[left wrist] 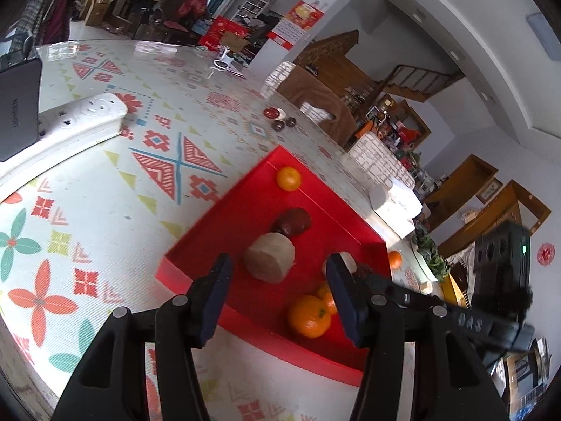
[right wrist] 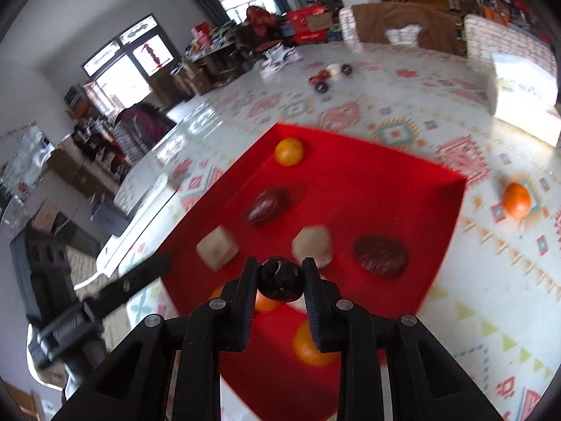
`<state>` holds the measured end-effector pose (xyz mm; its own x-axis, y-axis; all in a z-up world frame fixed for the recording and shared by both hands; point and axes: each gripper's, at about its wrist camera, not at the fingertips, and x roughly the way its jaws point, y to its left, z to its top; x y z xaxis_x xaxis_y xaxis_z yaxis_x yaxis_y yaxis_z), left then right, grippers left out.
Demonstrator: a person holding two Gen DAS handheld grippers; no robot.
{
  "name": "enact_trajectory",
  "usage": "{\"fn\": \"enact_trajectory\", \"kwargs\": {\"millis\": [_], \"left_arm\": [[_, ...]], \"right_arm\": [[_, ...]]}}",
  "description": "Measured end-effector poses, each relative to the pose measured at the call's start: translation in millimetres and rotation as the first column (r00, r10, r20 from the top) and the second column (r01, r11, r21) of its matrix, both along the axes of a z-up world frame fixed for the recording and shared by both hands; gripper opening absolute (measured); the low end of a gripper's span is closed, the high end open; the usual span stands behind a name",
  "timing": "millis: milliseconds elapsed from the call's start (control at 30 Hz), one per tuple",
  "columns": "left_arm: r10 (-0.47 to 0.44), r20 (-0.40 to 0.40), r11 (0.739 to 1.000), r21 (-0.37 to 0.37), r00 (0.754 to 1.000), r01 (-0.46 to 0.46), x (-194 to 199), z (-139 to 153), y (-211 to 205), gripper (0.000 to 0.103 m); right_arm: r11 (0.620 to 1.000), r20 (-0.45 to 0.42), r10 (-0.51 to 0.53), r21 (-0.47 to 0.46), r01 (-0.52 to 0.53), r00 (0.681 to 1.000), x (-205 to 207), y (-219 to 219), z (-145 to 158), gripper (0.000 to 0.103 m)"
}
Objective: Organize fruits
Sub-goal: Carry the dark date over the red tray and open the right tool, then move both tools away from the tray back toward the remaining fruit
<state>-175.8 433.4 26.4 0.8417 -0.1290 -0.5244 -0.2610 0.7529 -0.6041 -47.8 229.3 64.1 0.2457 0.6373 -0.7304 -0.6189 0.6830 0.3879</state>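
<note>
A red tray lies on the patterned table. It holds oranges, a small orange, a dark red fruit and a beige chunk. My left gripper is open above the tray's near side, with nothing between its pads. My right gripper is shut on a dark round fruit over the red tray. Below and beyond it lie two beige chunks, two dark red fruits and several oranges. One orange sits on the table to the right of the tray.
A white power strip and a dark device lie at the table's left. A few small fruits sit far back. A white box stands at the right edge, with chairs behind.
</note>
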Motion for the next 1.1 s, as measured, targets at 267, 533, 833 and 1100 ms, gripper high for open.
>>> {"fn": "enact_trajectory", "kwargs": {"millis": [267,533,833,1100], "left_arm": [[-0.004,0.001,1.0,-0.001,1.0,0.004,-1.3,1.3,3.5,0.06],[-0.015,0.007,1.0,0.015,1.0,0.015,2.7,7.2,-8.8,0.061],[-0.063,0.008,0.996,0.064,0.998,0.063,7.8,28.5,-44.6,0.067],[-0.088,-0.097,0.926,0.359,0.991,0.118,23.9,48.6,-124.8,0.078]], "right_arm": [[1.0,-0.084,0.0,0.028,0.002,0.996,-11.5,-7.4,-11.1,0.033],[0.996,-0.052,-0.035,0.075,0.038,0.998,-16.5,-31.0,4.8,0.046],[0.982,-0.024,-0.155,0.104,0.157,0.988,-20.3,-92.6,12.7,0.055],[0.961,0.024,-0.267,0.082,0.264,0.963,-28.4,-149.8,14.3,0.059]]}}
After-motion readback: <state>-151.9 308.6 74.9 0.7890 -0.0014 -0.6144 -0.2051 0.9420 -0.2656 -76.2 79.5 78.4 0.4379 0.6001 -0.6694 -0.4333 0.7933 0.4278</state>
